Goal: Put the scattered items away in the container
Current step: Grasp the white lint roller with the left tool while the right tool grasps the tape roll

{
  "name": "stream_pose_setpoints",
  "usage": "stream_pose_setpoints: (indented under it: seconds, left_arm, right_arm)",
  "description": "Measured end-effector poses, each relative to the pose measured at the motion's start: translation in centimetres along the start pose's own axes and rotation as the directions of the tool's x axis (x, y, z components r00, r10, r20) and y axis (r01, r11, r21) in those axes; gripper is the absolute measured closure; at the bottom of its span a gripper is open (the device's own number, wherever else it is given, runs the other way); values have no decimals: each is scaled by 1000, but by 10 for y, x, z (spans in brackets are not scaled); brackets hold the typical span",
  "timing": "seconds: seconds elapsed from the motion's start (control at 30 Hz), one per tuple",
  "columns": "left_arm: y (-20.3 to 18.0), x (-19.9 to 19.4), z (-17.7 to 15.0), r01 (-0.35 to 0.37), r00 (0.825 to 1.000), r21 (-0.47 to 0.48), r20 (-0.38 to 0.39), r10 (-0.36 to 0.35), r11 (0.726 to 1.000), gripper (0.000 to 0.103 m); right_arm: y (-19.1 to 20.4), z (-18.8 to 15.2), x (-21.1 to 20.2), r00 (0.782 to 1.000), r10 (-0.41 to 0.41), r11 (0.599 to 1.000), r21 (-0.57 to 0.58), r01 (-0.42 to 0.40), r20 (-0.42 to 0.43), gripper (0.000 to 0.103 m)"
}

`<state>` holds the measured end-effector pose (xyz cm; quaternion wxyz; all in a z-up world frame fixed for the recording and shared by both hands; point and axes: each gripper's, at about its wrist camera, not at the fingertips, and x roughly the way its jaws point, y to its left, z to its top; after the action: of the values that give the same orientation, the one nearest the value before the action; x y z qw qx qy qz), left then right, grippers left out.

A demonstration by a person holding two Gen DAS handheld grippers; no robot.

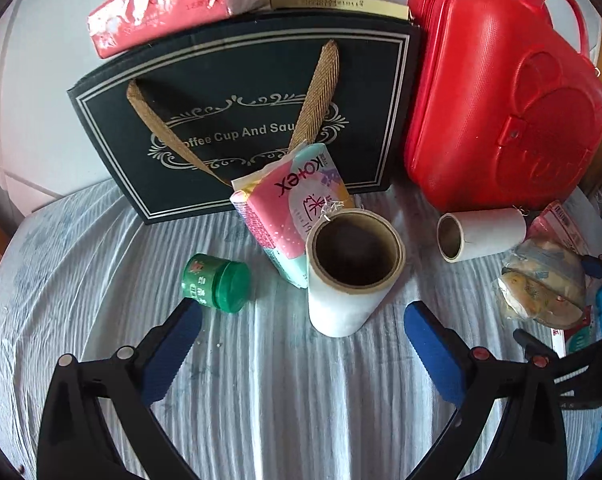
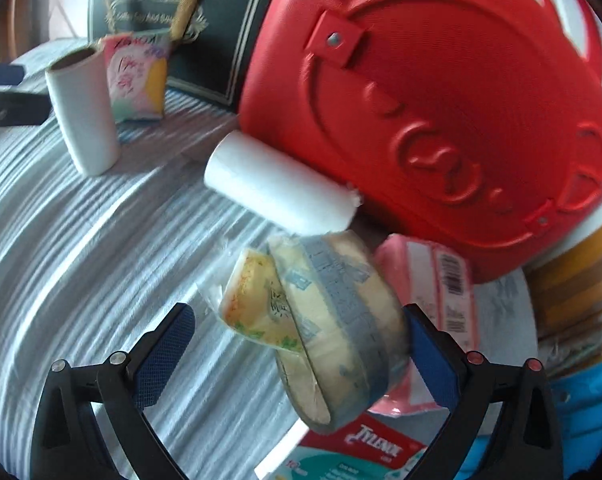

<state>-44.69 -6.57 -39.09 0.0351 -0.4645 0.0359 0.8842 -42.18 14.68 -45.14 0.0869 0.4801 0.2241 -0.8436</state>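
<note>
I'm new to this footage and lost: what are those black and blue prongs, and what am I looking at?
They are two hand-held grippers, each carrying a camera that looks along its two blue-padded fingers. In the left camera's picture, the open left gripper faces an upright roll, a green jar, a Kotex pack, a black gift bag and a red case on a striped cloth. In the right camera's picture, the right gripper is open around a wrapped tape roll, not clamping it. A white roll lies beside the case.
</note>
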Motion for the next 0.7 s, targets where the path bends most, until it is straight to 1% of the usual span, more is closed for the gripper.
stream_pose_setpoints:
  seconds: [0.1, 0.2, 0.27, 0.33, 0.4, 0.43, 0.47, 0.5, 0.53, 0.6, 0.63, 0.7]
  left_arm:
    - [-3, 13, 1, -11, 1000, -1, -11, 11, 1000, 0]
    - [-5, 21, 3, -11, 1000, -10, -8, 11, 1000, 0]
    - [-7, 25, 3, -15, 1000, -1, -7, 15, 1000, 0]
    - [-8, 28, 3, -18, 1000, -4, -4, 18, 1000, 0]
    - [-8, 31, 3, -16, 1000, -15, -3, 16, 1000, 9]
    - [-8, 33, 3, -13, 1000, -15, -11, 13, 1000, 26]
    - [-9, 34, 3, 6, 1000, -15, -22, -6, 1000, 43]
    - [-10, 35, 2, 26, 999, -14, -29, -26, 1000, 51]
    - [-12, 35, 1, 28, 999, -7, -30, -28, 1000, 58]
    - [-13, 33, -1, 28, 999, -7, -27, -28, 1000, 58]
    - [-12, 31, -3, 30, 999, -14, -23, -31, 999, 58]
    - [-10, 28, -7, 30, 999, -24, -19, -30, 999, 58]
  right_arm:
    - [3, -4, 15, 998, 50, 999, 12, -50, -31, 3]
    - [-7, -6, 22, 992, 126, 983, 137, -124, -7, 3]
    - [-12, -6, 27, 989, 146, 969, 202, -144, 1, 1]
    - [-15, -7, 30, 990, 141, 961, 238, -138, 5, 1]
    - [-14, -8, 32, 991, 137, 962, 239, -135, 9, 0]
    - [-14, -9, 32, 991, 135, 961, 241, -134, 13, 2]
    - [-15, -9, 31, 991, 130, 959, 251, -130, 18, 5]
    - [-17, -9, 30, 992, 125, 956, 265, -127, 23, 18]
    - [-19, -9, 29, 992, 125, 952, 278, -127, 27, 32]
    - [-21, -8, 28, 990, 137, 945, 297, -139, 29, 46]
    - [-20, -9, 27, 990, 136, 945, 297, -139, 29, 49]
    - [-19, -11, 26, 991, 133, 944, 300, -136, 32, 51]
